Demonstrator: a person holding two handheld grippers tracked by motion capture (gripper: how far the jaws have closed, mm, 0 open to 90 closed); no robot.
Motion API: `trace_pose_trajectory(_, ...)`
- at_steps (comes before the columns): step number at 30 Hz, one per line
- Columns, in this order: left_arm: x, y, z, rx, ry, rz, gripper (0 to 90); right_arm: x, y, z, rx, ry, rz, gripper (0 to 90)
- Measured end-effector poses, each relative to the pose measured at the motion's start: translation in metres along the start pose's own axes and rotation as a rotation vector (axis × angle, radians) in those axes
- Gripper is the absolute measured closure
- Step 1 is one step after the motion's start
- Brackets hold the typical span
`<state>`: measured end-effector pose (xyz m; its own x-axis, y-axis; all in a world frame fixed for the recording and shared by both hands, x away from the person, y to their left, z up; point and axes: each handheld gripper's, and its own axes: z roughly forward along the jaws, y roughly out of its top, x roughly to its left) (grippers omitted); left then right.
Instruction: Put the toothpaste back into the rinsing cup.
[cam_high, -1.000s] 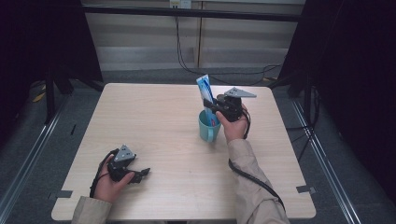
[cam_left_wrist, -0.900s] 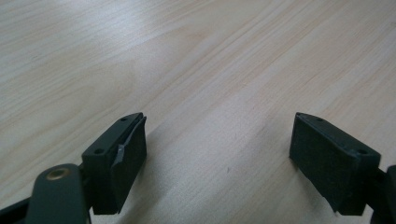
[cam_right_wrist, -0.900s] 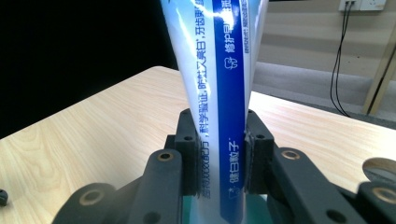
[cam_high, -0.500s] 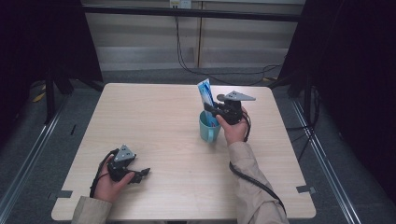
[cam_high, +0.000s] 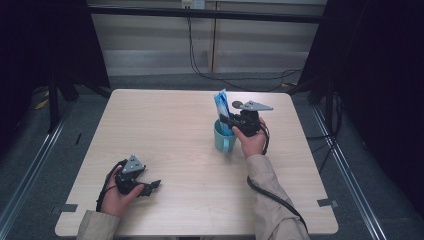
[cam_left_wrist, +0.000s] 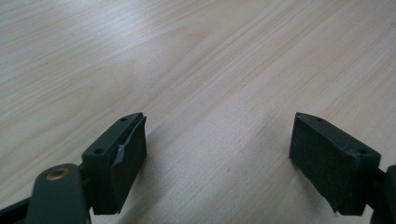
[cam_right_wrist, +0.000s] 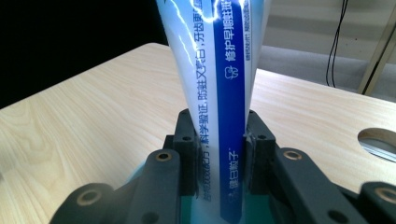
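A blue and white toothpaste tube (cam_high: 221, 103) stands upright with its lower end inside a teal mug (cam_high: 223, 141) right of the table's middle. My right gripper (cam_high: 226, 120) comes in from the right, just above the mug's rim, and is shut on the tube. In the right gripper view both pads press the tube (cam_right_wrist: 219, 93) from either side, and the right gripper (cam_right_wrist: 220, 156) hangs over the teal mug (cam_right_wrist: 256, 210). My left gripper (cam_high: 152, 186) rests on the table near the front left, open, with bare wood between its jaws (cam_left_wrist: 217, 154).
The light wooden table (cam_high: 165, 125) has a round cable hole (cam_right_wrist: 379, 139) near its far edge. Dark curtains stand left and right, and cables run along the floor behind. A cable trails from each gripper over the table's front part.
The right gripper and the tube have sunk slightly toward the mug. The left hand and its gripper have stayed where they were.
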<state>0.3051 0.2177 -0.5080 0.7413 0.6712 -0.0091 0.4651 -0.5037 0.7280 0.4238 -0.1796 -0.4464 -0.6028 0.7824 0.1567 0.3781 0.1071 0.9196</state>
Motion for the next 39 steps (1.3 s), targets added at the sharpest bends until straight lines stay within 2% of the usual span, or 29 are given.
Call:
trace_pose_trajectory(16,0.0,0.0,0.0,0.0,0.0,0.0,18.7,-0.0012,0.0002,-0.0025,0.006,-0.005,0.006,69.9)
trace_pose_trajectory(24,-0.0001,0.0,0.0,0.0,-0.001,-0.001,18.7,0.0004,0.0035,-0.0022,0.025,-0.023,-0.003,67.4)
trace_pose_trajectory(32,0.0,0.0,0.0,0.0,0.0,0.0,18.7,0.0018,0.0049,-0.0027,0.034,-0.038,-0.014,62.1)
trace_pose_trajectory(39,0.0,0.0,0.0,0.0,0.0,0.0,18.7,0.0019,0.0041,-0.0033,0.037,-0.036,-0.011,53.9)
